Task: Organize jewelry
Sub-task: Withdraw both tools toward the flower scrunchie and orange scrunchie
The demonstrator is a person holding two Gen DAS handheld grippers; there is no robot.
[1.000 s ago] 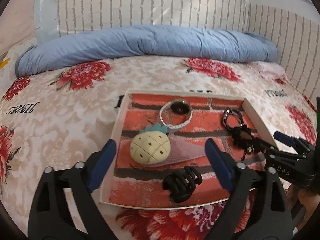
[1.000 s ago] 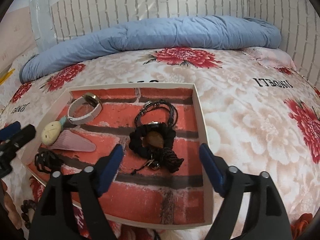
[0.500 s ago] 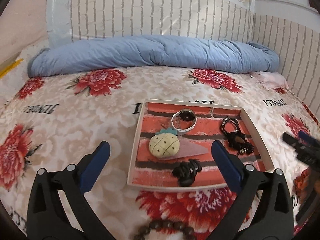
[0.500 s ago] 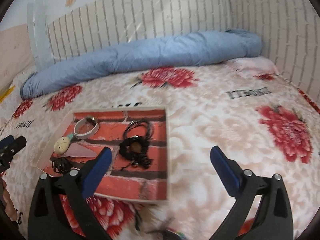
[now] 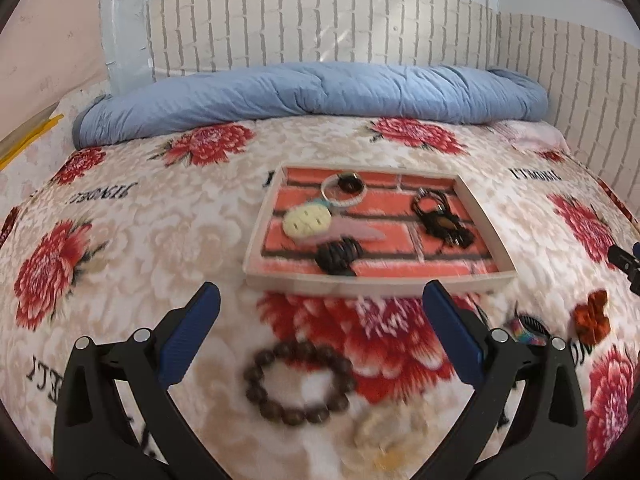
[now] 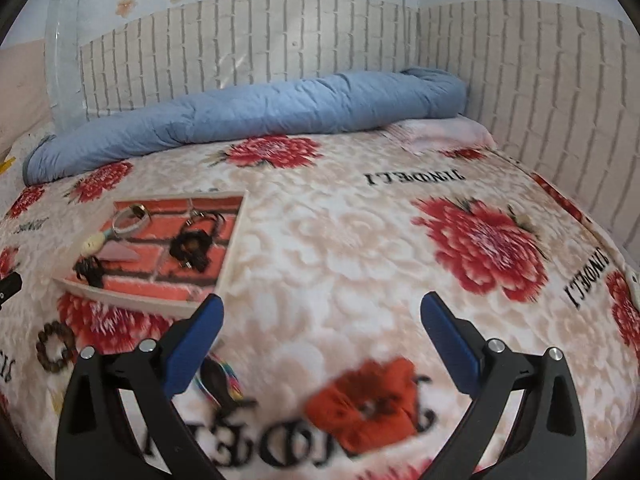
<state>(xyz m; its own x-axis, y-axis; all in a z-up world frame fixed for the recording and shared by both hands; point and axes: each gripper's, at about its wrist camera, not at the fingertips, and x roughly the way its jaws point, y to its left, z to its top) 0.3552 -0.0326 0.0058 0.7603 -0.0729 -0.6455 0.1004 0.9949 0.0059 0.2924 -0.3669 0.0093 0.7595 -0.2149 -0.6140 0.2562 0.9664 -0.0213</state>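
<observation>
Nearest us, our left gripper (image 5: 320,324) hangs with its blue pads spread wide and nothing between them, above a brown wooden bead bracelet (image 5: 298,382) lying on the floral blanket (image 5: 168,240). Our right gripper (image 6: 322,330) is likewise spread and empty, over an orange-red scrunchie (image 6: 370,402); a rainbow-edged hair clip (image 6: 222,380) lies just beside its left finger. Both nearby pieces are blurred. Farther off sits the shallow tray (image 5: 378,285) with a brick-print floor, holding a black claw clip (image 5: 338,256), a pineapple charm (image 5: 306,220), a white bangle (image 5: 344,192) and a black cord bracelet (image 5: 440,220). Beyond, a rolled blue quilt (image 5: 312,94) lies against the brick-pattern wall (image 5: 320,24).
</observation>
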